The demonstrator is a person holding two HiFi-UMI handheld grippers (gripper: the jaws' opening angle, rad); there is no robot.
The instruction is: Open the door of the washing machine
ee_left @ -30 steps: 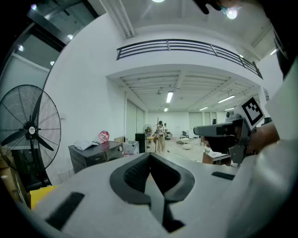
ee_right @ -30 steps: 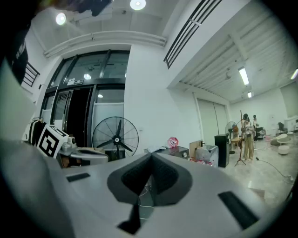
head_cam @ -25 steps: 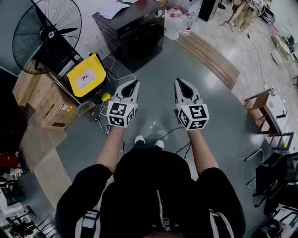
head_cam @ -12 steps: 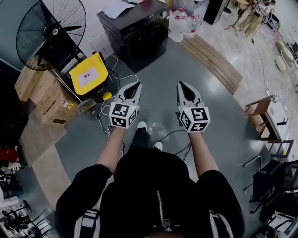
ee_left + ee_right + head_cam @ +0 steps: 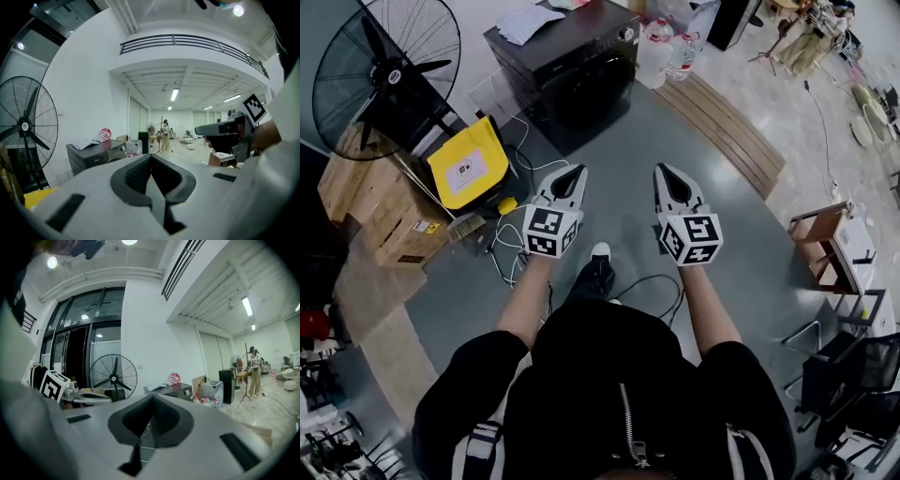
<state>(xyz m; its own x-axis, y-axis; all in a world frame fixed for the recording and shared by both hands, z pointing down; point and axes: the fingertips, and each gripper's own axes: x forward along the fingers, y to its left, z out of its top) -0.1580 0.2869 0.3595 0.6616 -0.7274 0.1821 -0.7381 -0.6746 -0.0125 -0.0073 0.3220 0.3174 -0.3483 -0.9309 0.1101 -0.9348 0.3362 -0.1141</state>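
The black washing machine (image 5: 572, 66) stands at the far end of the grey floor, its round door (image 5: 589, 94) closed and facing me. It also shows small in the left gripper view (image 5: 96, 157) and the right gripper view (image 5: 171, 390). My left gripper (image 5: 574, 174) and right gripper (image 5: 666, 174) are held side by side in front of me, pointing at the machine and well short of it. Both are shut with nothing between the jaws; the tips meet in the left gripper's (image 5: 151, 157) and the right gripper's (image 5: 152, 399) own views.
A large black fan (image 5: 389, 70) stands left of the machine, with a yellow case (image 5: 469, 164) and cardboard boxes (image 5: 370, 211) below it. Cables (image 5: 511, 239) lie on the floor by my left gripper. Water bottles (image 5: 661, 47) and wooden planks (image 5: 722, 127) are right of the machine. Chairs (image 5: 834, 234) stand far right.
The person has stepped forward, one shoe now ahead of the other. Both grippers moved together toward the washing machine and stayed shut.
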